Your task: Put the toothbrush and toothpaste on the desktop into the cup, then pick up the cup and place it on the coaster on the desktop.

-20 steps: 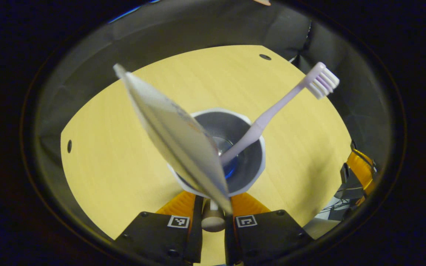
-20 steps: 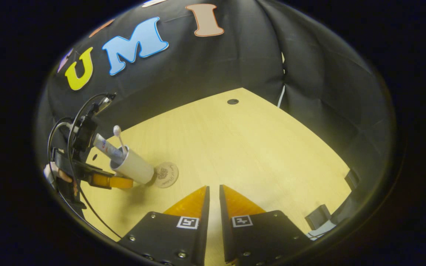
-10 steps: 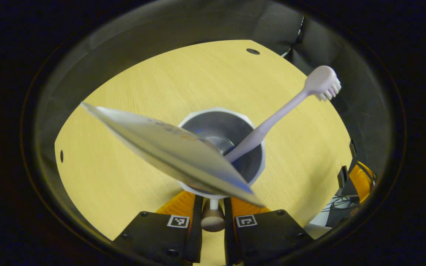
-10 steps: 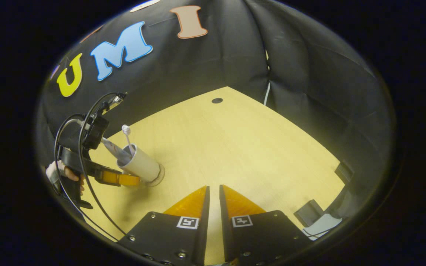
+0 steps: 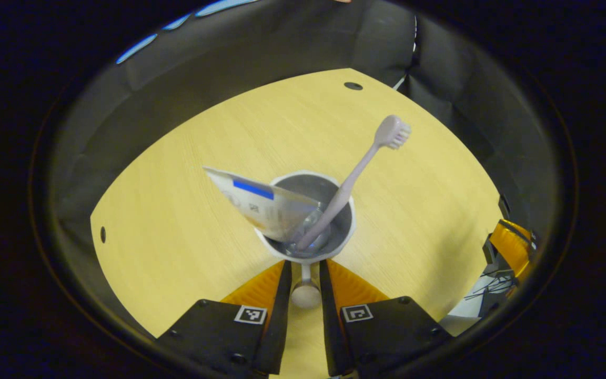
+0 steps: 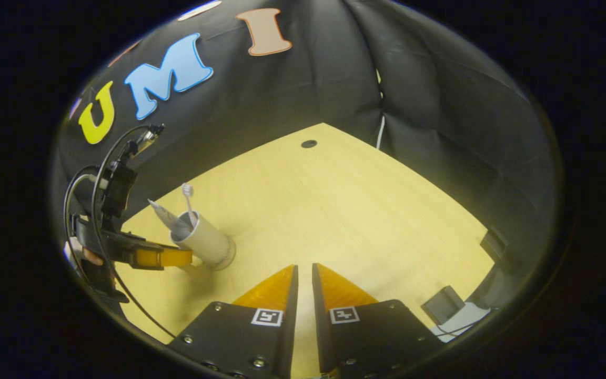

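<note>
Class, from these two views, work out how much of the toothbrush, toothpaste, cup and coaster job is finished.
Done: the toothbrush and toothpaste stand inside the cup. The cup stands upright on the desk, apparently over the coaster, which is hidden beneath it. In hand: the left gripper sits at the cup's side, its grip unclear. Left: letting go and backing away. The right gripper is shut, idle.
</note>
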A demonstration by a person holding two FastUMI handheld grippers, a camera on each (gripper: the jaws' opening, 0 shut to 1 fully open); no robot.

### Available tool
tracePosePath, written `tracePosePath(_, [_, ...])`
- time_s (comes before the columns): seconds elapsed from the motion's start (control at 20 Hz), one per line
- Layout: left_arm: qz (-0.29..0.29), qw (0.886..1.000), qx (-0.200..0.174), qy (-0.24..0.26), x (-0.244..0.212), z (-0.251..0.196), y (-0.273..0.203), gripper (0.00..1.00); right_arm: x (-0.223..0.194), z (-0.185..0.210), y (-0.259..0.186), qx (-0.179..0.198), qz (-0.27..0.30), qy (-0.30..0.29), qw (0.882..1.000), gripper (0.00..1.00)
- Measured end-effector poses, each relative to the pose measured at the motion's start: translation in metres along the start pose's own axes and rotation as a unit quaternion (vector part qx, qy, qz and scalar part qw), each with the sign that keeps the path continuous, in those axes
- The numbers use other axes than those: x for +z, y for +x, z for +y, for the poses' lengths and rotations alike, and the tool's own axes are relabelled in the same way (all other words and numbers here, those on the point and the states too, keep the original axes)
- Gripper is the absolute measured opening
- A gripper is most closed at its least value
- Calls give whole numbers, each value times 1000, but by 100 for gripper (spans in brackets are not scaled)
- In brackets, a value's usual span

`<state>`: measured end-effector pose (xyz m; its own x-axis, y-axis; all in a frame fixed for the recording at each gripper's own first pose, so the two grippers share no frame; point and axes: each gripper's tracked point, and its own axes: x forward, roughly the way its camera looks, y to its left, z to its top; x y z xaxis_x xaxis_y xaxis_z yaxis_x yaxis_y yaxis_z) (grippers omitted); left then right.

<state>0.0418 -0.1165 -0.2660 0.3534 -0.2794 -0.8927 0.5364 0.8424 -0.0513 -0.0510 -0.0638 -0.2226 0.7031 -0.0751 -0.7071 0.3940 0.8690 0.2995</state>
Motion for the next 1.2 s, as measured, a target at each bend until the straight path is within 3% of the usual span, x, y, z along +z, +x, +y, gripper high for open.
tracePosePath(0.3, [-101,994,18,-29,-1,7,-73,40,36,54,-2,52,-34,-64,996,18])
tracePosePath(0.45, [-174,982,48,-62,4,27,-123,38,71,83,-11,74,-77,-98,989,22])
tracePosePath(0.55, [-227,968,73,-76,9,42,-160,39,103,102,-23,88,-116,-117,982,18])
tracePosePath(0.75, [-325,933,131,-81,42,66,-230,39,166,143,-57,123,-197,-138,963,18])
tracePosePath(0.85, [-380,907,156,-89,63,69,-271,38,192,162,-77,141,-235,-143,951,18])
tracePosePath(0.9, [-413,890,173,-93,74,74,-298,38,205,172,-89,152,-255,-145,944,18])
tracePosePath(1.15, [-502,828,232,-93,78,76,-328,39,228,197,-125,182,-305,-165,920,18])
tracePosePath(1.2, [-511,822,236,-94,83,75,-330,39,227,199,-128,185,-309,-170,917,22])
